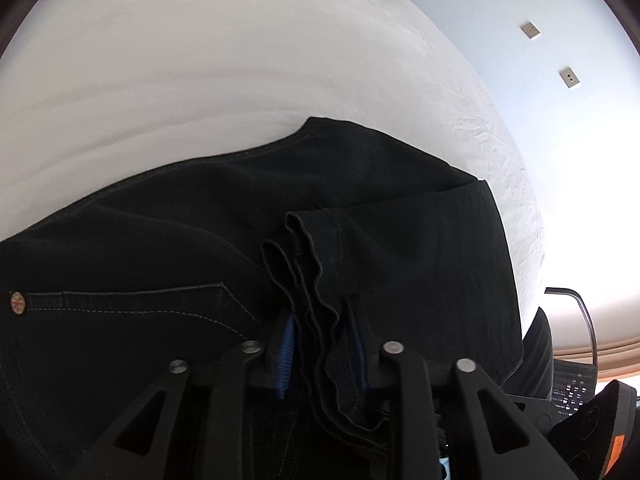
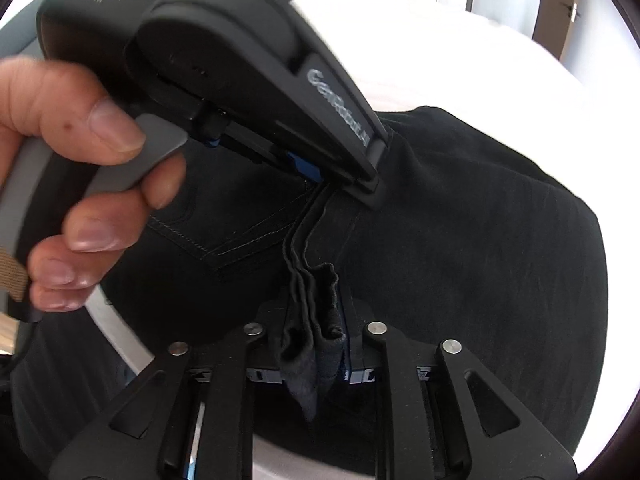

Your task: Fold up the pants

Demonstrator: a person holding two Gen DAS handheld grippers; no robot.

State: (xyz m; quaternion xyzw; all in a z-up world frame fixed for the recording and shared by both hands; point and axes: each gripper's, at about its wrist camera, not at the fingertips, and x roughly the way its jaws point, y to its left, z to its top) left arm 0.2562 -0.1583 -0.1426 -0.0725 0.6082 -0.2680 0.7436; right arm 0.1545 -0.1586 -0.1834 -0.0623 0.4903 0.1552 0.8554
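Observation:
Black pants [image 1: 200, 220] lie folded on the white bed [image 1: 200, 60], with a back pocket and a rivet [image 1: 17, 303] at the left. The leg hems are stacked in wavy layers and run between the blue pads of my left gripper [image 1: 320, 320]. Its jaws stand apart and the layers hang loose between them. In the right wrist view the pants [image 2: 460, 220] fill the middle. There, the left gripper [image 2: 344, 184] comes down onto the hem line. My right gripper [image 2: 316, 332] has the bunched hem end filling its jaws, touching both sides.
A person's hand [image 2: 60, 120] holds the left gripper's handle at the left. The bed's edge curves along the right side [image 1: 520, 200], with a wall with two outlets [image 1: 531, 30] beyond it. A chair frame [image 1: 580, 320] stands low right. A door [image 2: 560, 8] shows at the back.

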